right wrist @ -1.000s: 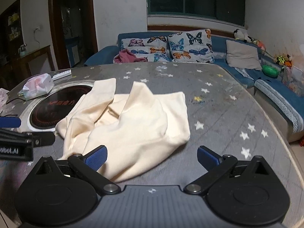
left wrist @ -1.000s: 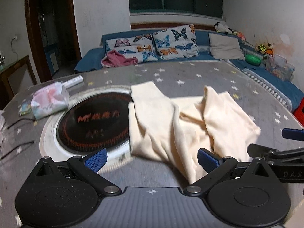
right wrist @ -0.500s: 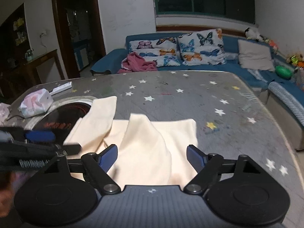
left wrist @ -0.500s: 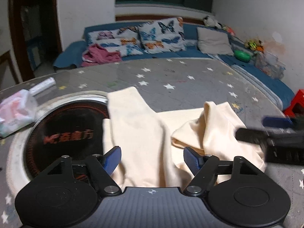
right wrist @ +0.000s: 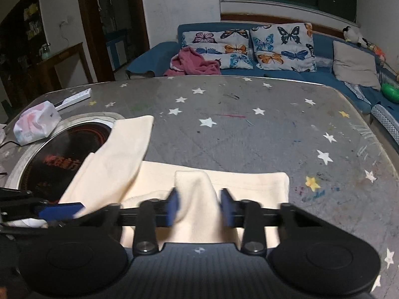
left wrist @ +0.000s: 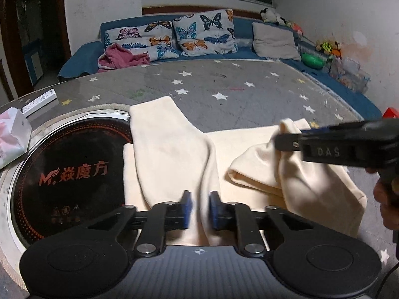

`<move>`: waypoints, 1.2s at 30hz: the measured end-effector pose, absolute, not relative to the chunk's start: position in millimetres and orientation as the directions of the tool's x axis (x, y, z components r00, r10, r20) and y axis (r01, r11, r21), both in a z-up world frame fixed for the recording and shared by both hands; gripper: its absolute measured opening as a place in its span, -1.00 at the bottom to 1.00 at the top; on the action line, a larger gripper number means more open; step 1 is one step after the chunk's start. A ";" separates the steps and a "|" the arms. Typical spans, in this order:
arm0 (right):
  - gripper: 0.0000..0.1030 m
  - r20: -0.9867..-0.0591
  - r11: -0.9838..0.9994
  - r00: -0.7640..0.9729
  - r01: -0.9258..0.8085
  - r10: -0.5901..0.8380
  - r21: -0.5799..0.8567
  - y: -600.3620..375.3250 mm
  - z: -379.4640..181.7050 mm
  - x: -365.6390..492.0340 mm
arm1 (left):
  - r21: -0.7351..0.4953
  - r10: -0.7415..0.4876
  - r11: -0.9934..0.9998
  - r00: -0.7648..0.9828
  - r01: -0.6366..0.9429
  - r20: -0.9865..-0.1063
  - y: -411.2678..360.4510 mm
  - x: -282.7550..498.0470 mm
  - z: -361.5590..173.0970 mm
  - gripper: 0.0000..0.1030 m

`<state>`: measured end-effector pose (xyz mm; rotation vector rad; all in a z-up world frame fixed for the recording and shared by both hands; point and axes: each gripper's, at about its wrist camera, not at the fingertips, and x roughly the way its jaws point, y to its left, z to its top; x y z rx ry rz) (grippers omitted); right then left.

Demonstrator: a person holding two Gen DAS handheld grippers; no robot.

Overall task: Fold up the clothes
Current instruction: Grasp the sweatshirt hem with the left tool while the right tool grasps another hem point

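Note:
A cream garment lies crumpled on the grey star-patterned table, partly over a round black hotplate. My left gripper has its blue pads narrowed around a raised fold of the garment's left part. My right gripper has its pads closing on a raised peak of the same garment; the pads are blurred. The right gripper also shows in the left wrist view, its fingers at the cloth's right peak. The left gripper's fingers show at the left edge of the right wrist view.
A tissue pack and a white remote lie at the table's far left. Behind the table stands a blue sofa with butterfly pillows and a pink cloth. The table's right edge is near.
Both grippers moved forward over the garment and narrowed from wide open onto raised folds. The garment's folds are pulled up and shifted.

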<state>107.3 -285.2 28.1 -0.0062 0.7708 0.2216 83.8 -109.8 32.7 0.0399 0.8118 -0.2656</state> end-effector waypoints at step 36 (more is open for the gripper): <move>-0.52 -0.615 0.960 0.783 0.235 -0.093 0.155 -415.9 40.2 -82.9 | -0.074 -0.209 0.974 0.715 0.216 -0.667 -101.4 63.2 45.8 -0.94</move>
